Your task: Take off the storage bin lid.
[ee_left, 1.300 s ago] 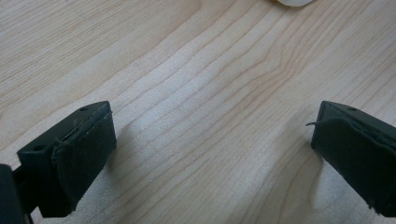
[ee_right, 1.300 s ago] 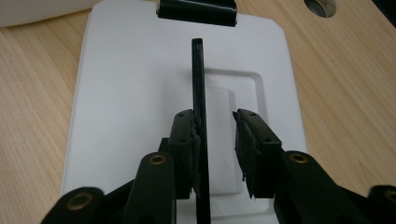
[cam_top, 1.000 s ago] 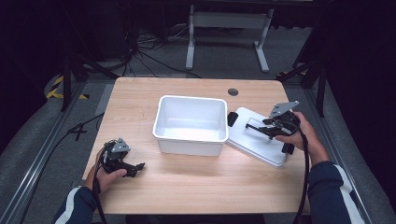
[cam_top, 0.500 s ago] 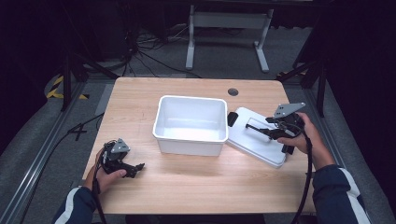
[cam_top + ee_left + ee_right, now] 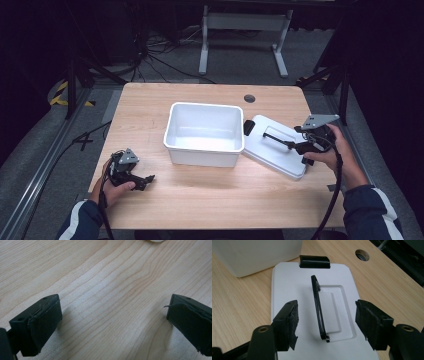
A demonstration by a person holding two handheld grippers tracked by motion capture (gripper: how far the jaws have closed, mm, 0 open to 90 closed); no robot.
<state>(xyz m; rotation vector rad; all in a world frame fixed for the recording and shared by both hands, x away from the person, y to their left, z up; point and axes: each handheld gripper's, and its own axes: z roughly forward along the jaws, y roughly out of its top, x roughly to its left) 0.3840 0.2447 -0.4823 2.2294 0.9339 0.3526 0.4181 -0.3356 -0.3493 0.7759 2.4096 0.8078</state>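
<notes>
Right gripper has neared; fingers straddle lid handle.

We see a lab or studio: black drapes, floor cables, metal stand, wooden table.

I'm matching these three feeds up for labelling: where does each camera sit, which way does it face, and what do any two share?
High view: above the person's side, looking forward and down on the table, bin and lid; forearms, hands, both grippers show.
Left gripper view: on the left gripper, facing bare tabletop between its open jaws.
Right gripper view: on the right gripper, facing the lid's raised black handle.
Shared: high and right gripper views both show lid, handle and bin.
</notes>
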